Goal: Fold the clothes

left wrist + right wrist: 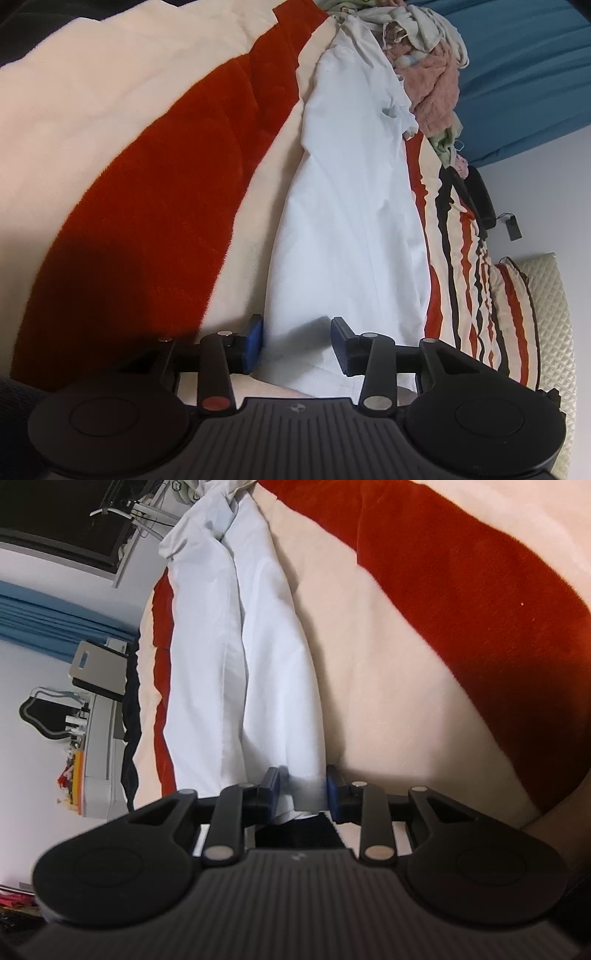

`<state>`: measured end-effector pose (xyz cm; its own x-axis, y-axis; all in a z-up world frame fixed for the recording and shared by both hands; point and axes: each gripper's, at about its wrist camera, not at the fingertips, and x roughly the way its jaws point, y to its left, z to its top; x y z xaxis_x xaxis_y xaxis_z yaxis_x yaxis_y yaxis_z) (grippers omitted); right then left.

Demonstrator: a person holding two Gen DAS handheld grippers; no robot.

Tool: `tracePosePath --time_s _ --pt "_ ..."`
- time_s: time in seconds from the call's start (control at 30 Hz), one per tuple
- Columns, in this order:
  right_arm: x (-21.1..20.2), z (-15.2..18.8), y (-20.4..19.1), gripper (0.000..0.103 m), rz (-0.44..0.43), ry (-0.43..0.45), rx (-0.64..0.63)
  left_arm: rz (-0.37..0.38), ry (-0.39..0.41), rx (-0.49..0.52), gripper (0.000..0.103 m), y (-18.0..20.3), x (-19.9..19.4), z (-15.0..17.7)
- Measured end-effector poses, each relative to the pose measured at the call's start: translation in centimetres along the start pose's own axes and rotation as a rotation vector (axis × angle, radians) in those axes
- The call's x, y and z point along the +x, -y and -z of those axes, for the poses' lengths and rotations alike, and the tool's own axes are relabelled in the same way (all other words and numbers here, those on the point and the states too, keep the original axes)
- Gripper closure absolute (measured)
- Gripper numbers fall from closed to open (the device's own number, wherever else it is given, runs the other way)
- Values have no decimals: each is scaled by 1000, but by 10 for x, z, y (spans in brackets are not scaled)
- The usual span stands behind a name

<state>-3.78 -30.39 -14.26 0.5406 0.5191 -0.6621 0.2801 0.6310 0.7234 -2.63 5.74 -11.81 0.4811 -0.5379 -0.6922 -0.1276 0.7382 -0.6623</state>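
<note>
A white garment (351, 229) lies stretched out long on a cream and red blanket (177, 184). My left gripper (297, 345) is open, its blue-padded fingers astride the near end of the garment, which lies between them. In the right wrist view the same white garment (236, 657) runs away from me, folded lengthwise. My right gripper (303, 794) is open around its near end, with the cloth between the pads and gaps on both sides.
A heap of other clothes (424, 62) sits at the garment's far end. A striped blanket (476, 258) and quilted headboard (554, 314) lie to the right. Blue curtain (524, 74) behind. Furniture and a shelf (96, 709) stand beside the bed.
</note>
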Motion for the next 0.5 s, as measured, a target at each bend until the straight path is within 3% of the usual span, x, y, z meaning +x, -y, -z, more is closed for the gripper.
tracePosePath --time_s 0.07,0.13,0.23,0.37,0.47,0.5 --pt "-5 -1 -2 75 13 30 -10 -4 -1 6 59 1 -1 0" --pt "-9 -1 -3 85 15 52 -18 -7 4 23 58 3 -3 1" --pt "-5 -1 -4 90 1 31 -27 -20 4 41 60 5 -4 4" --pt "-5 -2 -6 93 8 38 -35 -21 4 47 71 5 -7 5" --pt "-9 -3 -11 93 28 71 -53 -34 6 26 70 1 -12 3" --pt "-9 -3 -12 93 33 78 -54 -43 19 33 64 2 -15 2"
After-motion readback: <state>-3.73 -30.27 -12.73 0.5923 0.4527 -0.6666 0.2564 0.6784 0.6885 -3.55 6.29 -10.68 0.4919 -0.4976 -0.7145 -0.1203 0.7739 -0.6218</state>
